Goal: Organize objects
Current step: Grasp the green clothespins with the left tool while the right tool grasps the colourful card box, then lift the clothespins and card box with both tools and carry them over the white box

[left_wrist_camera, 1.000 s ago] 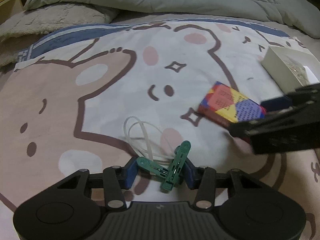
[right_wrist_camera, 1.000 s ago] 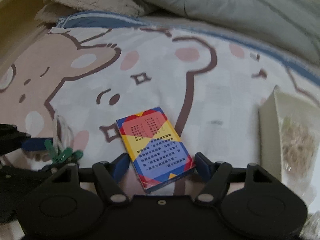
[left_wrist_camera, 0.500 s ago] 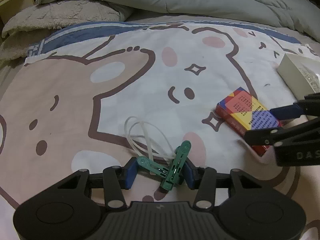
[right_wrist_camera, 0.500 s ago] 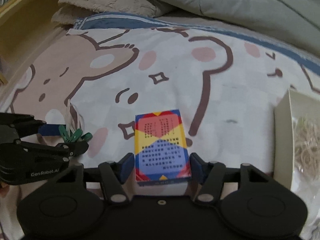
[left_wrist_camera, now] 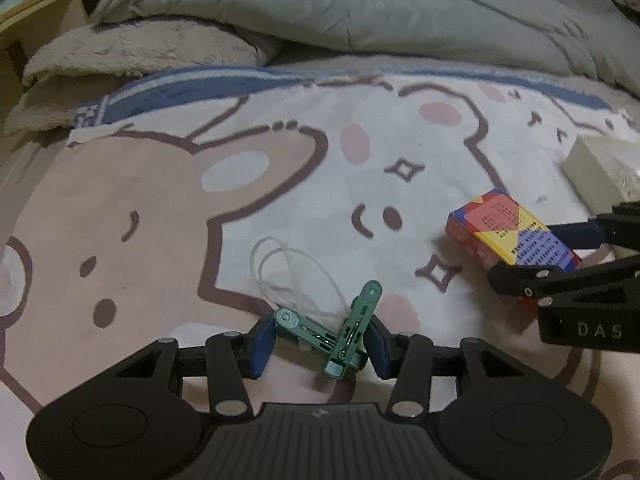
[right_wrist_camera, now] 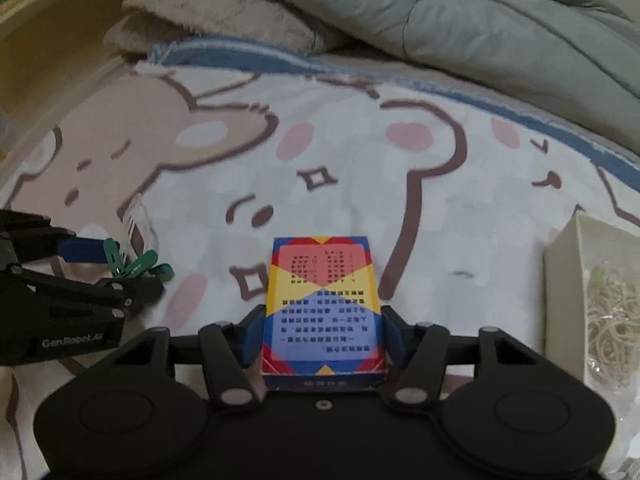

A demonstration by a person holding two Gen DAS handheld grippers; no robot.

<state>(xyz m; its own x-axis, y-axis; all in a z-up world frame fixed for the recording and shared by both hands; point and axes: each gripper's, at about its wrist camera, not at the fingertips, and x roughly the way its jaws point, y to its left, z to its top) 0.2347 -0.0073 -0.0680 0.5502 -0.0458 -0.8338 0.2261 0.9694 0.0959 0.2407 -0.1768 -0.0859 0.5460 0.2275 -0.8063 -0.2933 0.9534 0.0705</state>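
Two green clothespins (left_wrist_camera: 348, 328) joined to a white cord loop (left_wrist_camera: 288, 272) lie crossed on the cartoon bedsheet (left_wrist_camera: 160, 200), with my left gripper (left_wrist_camera: 320, 334) shut on them. In the right wrist view the same gripper (right_wrist_camera: 120, 270) and pins (right_wrist_camera: 136, 266) sit at the left. A red, yellow and blue card box (right_wrist_camera: 324, 300) lies lengthwise between the blue pads (right_wrist_camera: 254, 336) of my right gripper (right_wrist_camera: 324, 332). Its jaws are closing and touch both long sides. The left wrist view has the box (left_wrist_camera: 508, 228) and right gripper (left_wrist_camera: 536, 258) at the right.
A beige open box (right_wrist_camera: 560, 300) holding rubber bands stands right of the card box, also seen as a beige box (left_wrist_camera: 592, 172) in the left wrist view. A grey-green duvet (left_wrist_camera: 360, 8) and fleece pillow (left_wrist_camera: 140, 52) lie behind. A wooden bed frame (right_wrist_camera: 48, 40) runs along the left.
The right gripper's jaws have drawn in on the card box, which now lies straight between them instead of askew. The left gripper keeps its hold on the clothespins.
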